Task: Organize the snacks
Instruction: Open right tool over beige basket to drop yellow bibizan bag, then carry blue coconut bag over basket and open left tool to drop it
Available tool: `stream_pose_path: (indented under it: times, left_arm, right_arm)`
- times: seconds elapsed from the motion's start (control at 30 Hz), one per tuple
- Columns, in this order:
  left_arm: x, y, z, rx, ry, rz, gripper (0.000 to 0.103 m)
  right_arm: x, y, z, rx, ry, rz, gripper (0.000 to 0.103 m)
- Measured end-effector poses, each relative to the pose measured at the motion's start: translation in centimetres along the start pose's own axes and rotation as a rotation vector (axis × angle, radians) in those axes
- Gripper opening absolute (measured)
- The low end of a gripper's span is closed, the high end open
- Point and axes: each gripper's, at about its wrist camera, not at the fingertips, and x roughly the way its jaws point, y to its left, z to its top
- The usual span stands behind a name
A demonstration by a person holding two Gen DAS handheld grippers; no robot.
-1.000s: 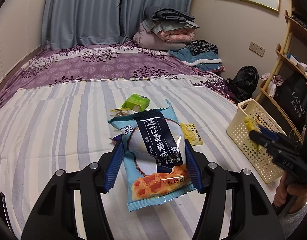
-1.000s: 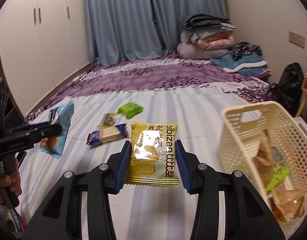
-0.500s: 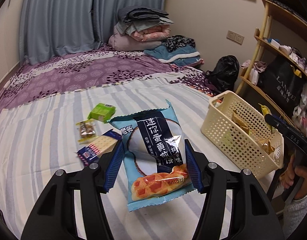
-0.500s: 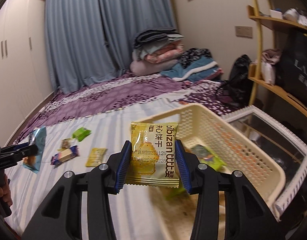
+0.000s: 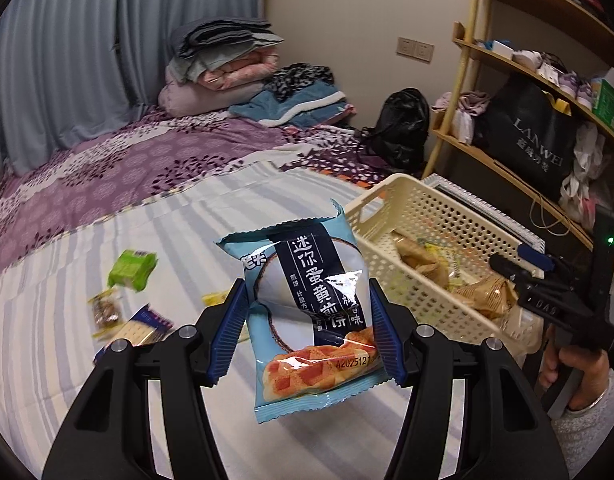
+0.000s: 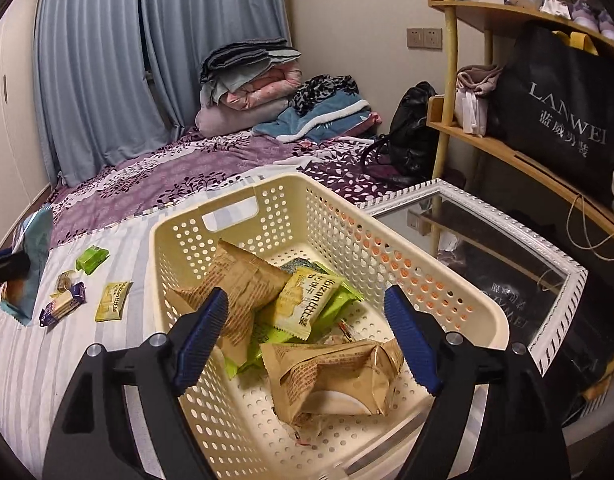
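Note:
My left gripper (image 5: 305, 328) is shut on a light blue snack bag (image 5: 311, 312) and holds it above the striped bed, left of the cream basket (image 5: 423, 216). My right gripper (image 6: 307, 340) is open and empty over the basket (image 6: 387, 220). A yellow snack packet (image 6: 307, 304) lies inside on brown packets (image 6: 335, 376) and a green one. In the right wrist view, a yellow packet (image 6: 113, 301), a blue cracker packet (image 6: 63, 306), a small candy (image 6: 63, 280) and a green packet (image 6: 92, 258) lie on the bed. The left gripper and its bag (image 6: 27, 264) show at the left edge.
The basket stands at the bed's right edge. A framed mirror (image 6: 487, 248) leans beside it, with a wooden shelf (image 6: 507, 148) holding a black bag behind. Folded blankets (image 6: 251, 80) are piled at the head of the bed. The right gripper (image 5: 539, 276) shows over the basket in the left wrist view.
My right gripper moved over the basket, opened and dropped the yellow packet into it. My left gripper carried the blue bag right, closer to the basket.

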Motion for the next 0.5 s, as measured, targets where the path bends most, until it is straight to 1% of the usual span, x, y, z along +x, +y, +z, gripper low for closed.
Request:
stream_pose_path:
  times: [0.13,0.23,0.5]
  left_arm:
    - [1.5,-2.5,1.6,0.051,-0.004,-0.032,0.060]
    - [2.7,-4.5,2.5,0.084,0.001,-0.057,0.060]
    - [6.0,-8.4,4.7,0.147,0.017,-0.114,0.061]
  right_arm:
    - [0.1,-0.5,-0.1,0.022,0.007,-0.006,0.080]
    - [0.2,-0.9,-0.2,0.027,0.011,-0.015,0.084]
    - [-0.1,-1.9,-0.3,0.042,0.004,-0.045,0.084]
